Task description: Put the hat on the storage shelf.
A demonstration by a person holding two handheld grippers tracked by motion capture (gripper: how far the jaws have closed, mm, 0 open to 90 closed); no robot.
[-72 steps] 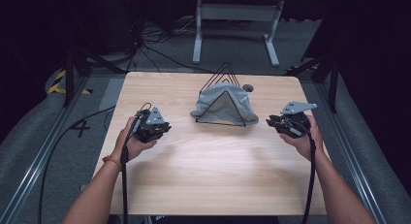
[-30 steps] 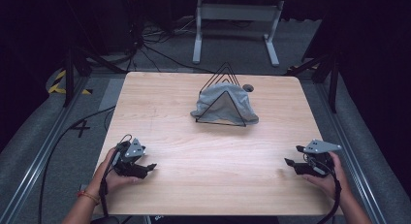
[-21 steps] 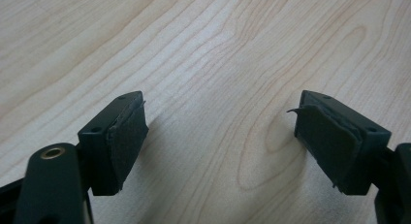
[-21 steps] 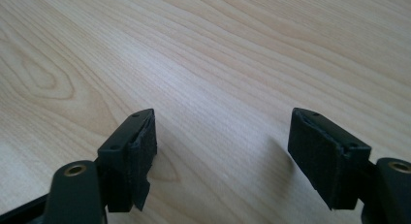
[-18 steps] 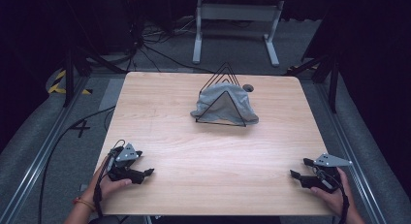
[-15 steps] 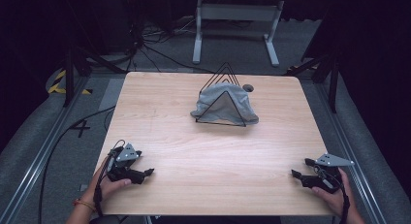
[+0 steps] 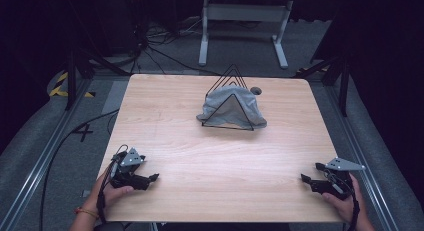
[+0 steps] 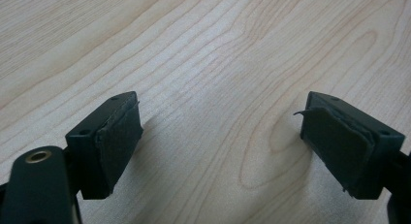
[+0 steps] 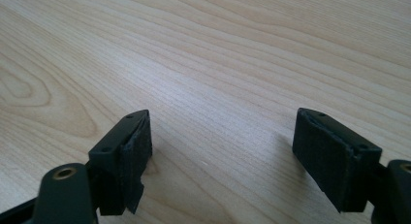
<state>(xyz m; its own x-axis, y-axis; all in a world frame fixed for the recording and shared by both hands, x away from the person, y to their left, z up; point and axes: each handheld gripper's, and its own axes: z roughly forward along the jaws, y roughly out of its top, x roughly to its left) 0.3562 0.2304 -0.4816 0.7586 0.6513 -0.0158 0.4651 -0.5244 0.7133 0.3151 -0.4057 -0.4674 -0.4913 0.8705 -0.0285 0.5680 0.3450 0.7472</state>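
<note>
High view showed the wooden desk (image 7: 200,141) bare around a grey cloth (image 7: 231,105) draped over a black wire rack (image 7: 227,103) at its far middle. Nothing stood between it and the left tool (image 7: 150,179) or right tool (image 7: 306,180), both spread wide near the front corners.

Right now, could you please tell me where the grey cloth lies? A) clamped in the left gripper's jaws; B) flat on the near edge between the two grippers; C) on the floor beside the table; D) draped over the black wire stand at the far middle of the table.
D: the grey cloth hangs over the black wire stand, well away from both open grippers at the near edge.
</note>
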